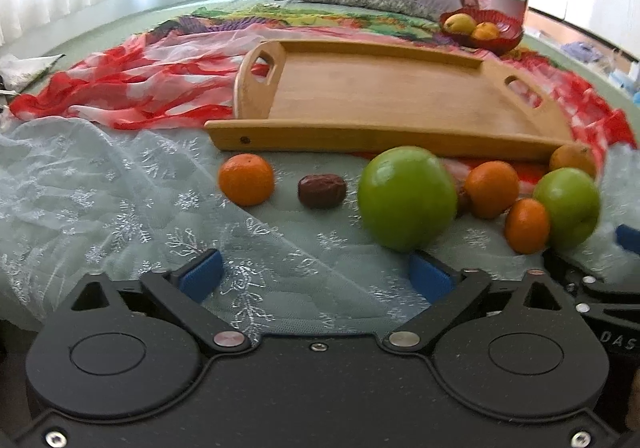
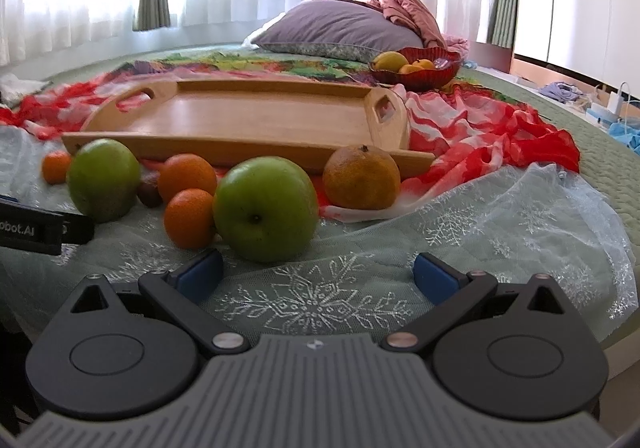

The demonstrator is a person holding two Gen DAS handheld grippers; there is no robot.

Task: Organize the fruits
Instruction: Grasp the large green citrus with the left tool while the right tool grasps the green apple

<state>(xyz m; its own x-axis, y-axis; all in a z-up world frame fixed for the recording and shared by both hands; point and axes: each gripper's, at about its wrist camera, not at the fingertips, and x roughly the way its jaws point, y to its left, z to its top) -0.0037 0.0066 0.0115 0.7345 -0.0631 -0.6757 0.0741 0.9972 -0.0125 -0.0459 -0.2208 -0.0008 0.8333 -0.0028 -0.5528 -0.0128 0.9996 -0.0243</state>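
Observation:
Loose fruit lies on the bed in front of an empty wooden tray point(image 1: 360, 104) point(image 2: 240, 120). In the left wrist view: a mandarin point(image 1: 247, 179), a brown date point(image 1: 322, 190), a big green apple point(image 1: 407, 198), two more mandarins point(image 1: 492, 189) point(image 1: 527, 226), a second green apple point(image 1: 568, 208). My left gripper point(image 1: 316, 274) is open and empty, just short of the big apple. In the right wrist view my right gripper point(image 2: 318, 274) is open and empty, just before a green apple point(image 2: 266, 209). A dull orange point(image 2: 361, 177) sits beside the tray.
A red bowl point(image 1: 504, 38) point(image 2: 436, 74) with a lemon and oranges stands behind the tray. A red-white scarf point(image 1: 140, 88), a lace cloth point(image 2: 500, 216) and a purple pillow point(image 2: 340, 28) lie on the bed. The bed edge curves at right.

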